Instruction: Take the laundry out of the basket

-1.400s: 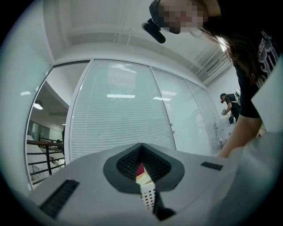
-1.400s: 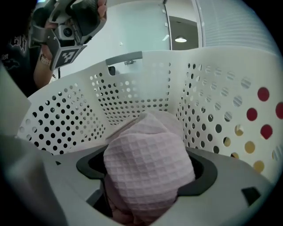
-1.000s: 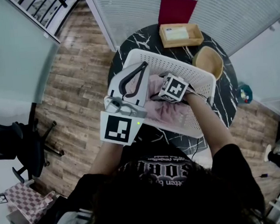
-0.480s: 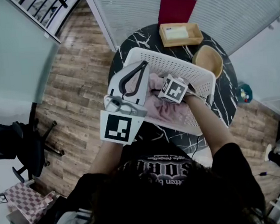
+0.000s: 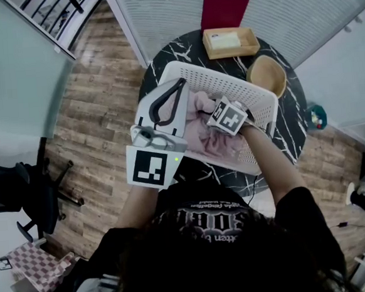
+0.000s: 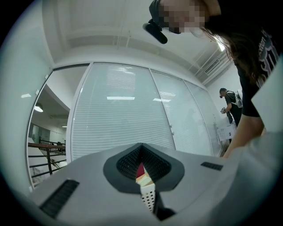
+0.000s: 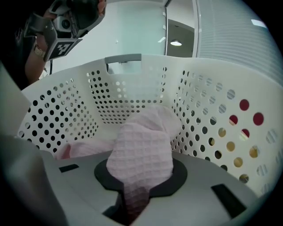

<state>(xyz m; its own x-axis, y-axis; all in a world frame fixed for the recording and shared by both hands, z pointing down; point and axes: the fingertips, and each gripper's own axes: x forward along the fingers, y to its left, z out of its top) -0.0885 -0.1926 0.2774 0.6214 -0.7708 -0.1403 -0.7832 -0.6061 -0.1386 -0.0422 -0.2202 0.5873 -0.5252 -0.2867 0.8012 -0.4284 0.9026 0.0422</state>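
Observation:
A white perforated basket [image 5: 227, 79] stands on the round black marble table [image 5: 294, 124], with pink laundry [image 5: 204, 140] inside it. My right gripper [image 5: 210, 118] reaches down into the basket. Its jaws have just been closing and now pinch a fold of pink waffle cloth [image 7: 141, 145], which bulges up out of the right gripper [image 7: 140, 171]. Basket walls [image 7: 66, 114] ring it on all sides. My left gripper [image 5: 179, 84] hovers over the basket's left rim, shut and empty. In the left gripper view the left gripper [image 6: 141, 145] points roughly level at the blinds.
Behind the basket lie a wooden box [image 5: 231, 42], a red book [image 5: 223, 7] against the blinds, and a wooden bowl [image 5: 267, 76]. An office chair [image 5: 22, 186] stands on the wood floor at left. Another person [image 6: 230, 103] stands far off at right.
The right gripper's jaws have closed on the pink cloth inside the basket, and the gripper tipped slightly. The left gripper stays where it was.

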